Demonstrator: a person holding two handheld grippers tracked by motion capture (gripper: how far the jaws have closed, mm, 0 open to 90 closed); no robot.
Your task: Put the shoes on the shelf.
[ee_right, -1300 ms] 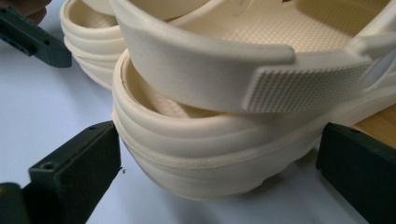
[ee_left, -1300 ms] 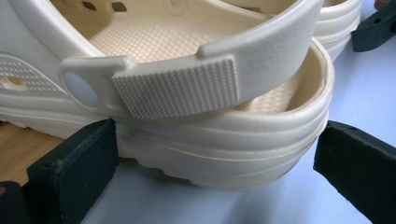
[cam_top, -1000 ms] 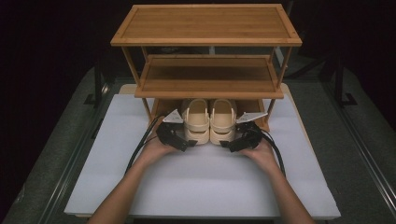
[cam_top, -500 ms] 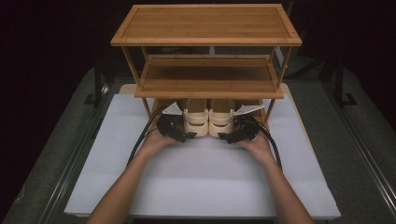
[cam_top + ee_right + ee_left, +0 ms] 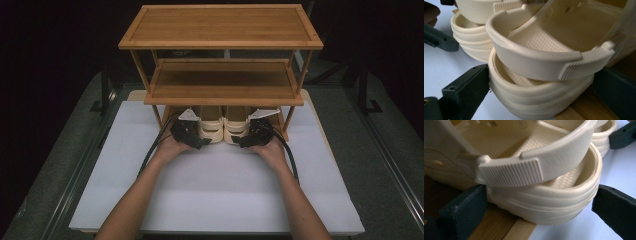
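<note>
Two cream clogs stand side by side at the foot of a bamboo rack (image 5: 220, 95), toes under its lower shelf. The left clog (image 5: 211, 127) (image 5: 544, 202) has its heel between the jaws of my left gripper (image 5: 202, 142) (image 5: 539, 195), both jaws pressed against its sides. My right gripper (image 5: 240, 142) (image 5: 542, 75) clamps the heel of the right clog (image 5: 235, 127) (image 5: 536, 95) in the same way. Each clog's heel strap is folded forward over its opening. The clogs' fronts rest on the rack's wooden base, and the heels overhang the white mat (image 5: 220, 200).
The rack has a wide top shelf (image 5: 220, 25) and a middle shelf, with slanted legs (image 5: 150, 80) on both sides of the clogs. Dark grey table (image 5: 380, 165) surrounds the mat. The left gripper's jaw (image 5: 439, 37) shows in the right gripper view.
Both grippers have pushed the clogs away from me, from out on the mat to partly under the rack's lower shelf. My hands followed forward.
</note>
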